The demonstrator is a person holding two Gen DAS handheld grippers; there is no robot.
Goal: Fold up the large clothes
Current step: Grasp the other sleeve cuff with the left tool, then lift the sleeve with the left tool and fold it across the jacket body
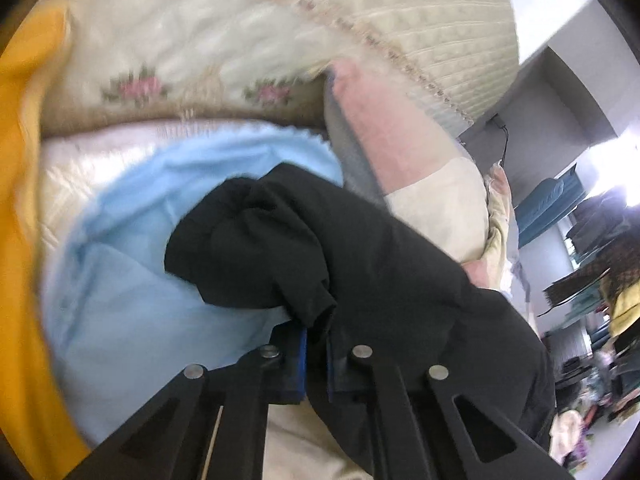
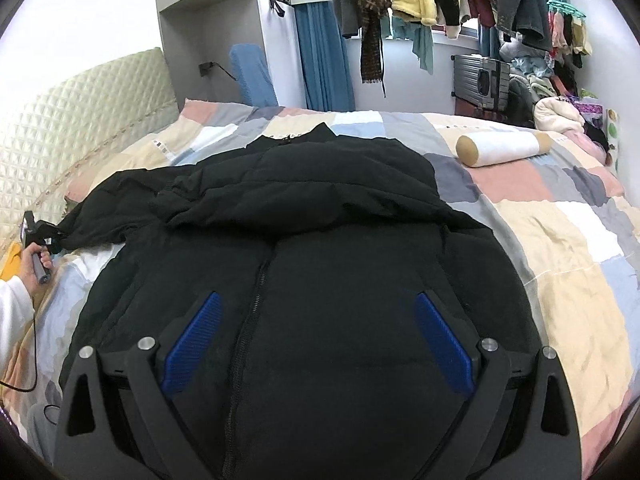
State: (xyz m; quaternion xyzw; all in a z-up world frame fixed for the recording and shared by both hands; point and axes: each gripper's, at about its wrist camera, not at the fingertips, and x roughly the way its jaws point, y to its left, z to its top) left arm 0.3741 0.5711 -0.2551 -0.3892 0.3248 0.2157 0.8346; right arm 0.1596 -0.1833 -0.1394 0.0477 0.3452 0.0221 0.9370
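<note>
On jacket sleeve point(image 1: 256, 248), clamped left hand-held gripper point(image 1: 316, 344)

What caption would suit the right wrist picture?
Open right gripper hovers over a black jacket spread on a patchwork bed.

Black jacket point(image 2: 304, 248) fills the space under and ahead of right gripper point(image 2: 316, 340). Open quilt point(image 2: 560, 248) to its right. Bolster pillow point(image 2: 504, 148) far ahead-right. Quilted headboard point(image 2: 80, 128) walls its left.
</note>
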